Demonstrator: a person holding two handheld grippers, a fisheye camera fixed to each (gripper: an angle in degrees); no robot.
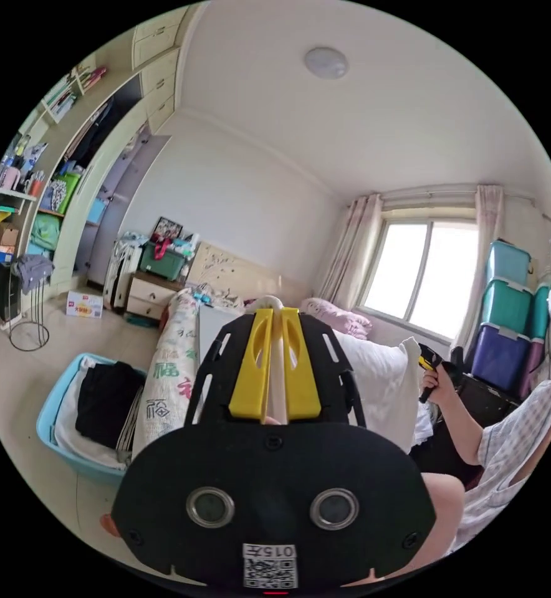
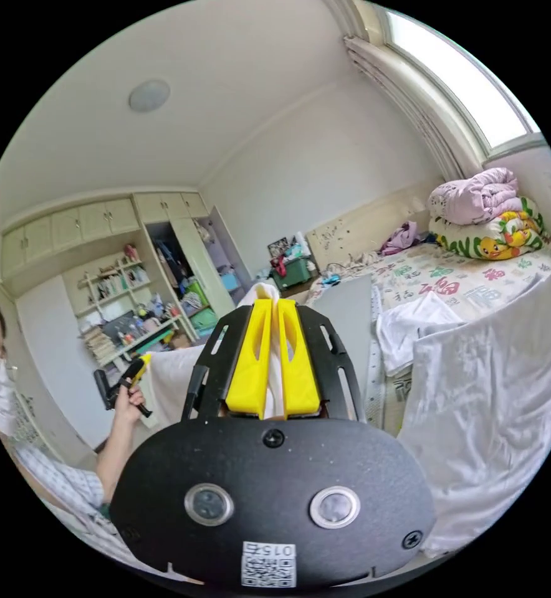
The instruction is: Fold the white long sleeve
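Right now my left hand-held gripper (image 1: 275,317) pinches white cloth between its yellow jaws, and my right hand-held gripper (image 2: 274,308) does likewise. Between them the white long-sleeve garment (image 2: 493,398) hangs lifted above the bed with the patterned sheet (image 2: 469,286).

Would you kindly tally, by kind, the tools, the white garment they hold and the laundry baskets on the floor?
tools: 2, the left tool and the right tool
white long sleeve: 1
blue laundry basket: 1
total: 4
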